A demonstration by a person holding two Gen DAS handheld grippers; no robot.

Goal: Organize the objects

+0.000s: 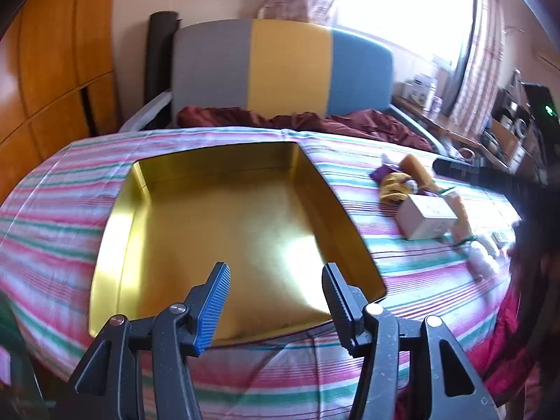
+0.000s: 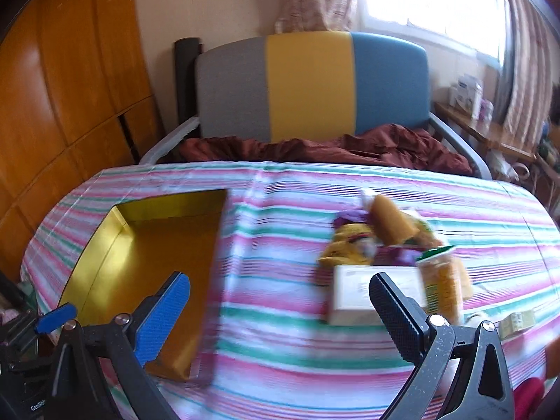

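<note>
Window (image 1: 402, 7) glare (blown out), motion blur, fisheye

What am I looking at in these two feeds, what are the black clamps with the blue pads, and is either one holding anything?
Each clamp is a hand-held two-finger gripper carried by a person, with a fisheye camera looking along its fingers. One picture comes from the left gripper, the other from the right gripper. Both point down at a bed with a pink, green and white striped sheet. On it lies an empty, shiny gold rectangular metal tin, directly under the left gripper. To the side sits a loose pile: a pale cardboard box, yellow and orange snack packets and a purple wrapper. The right view is blurred, so details are uncertain. Both grippers are open and hold nothing.
</note>
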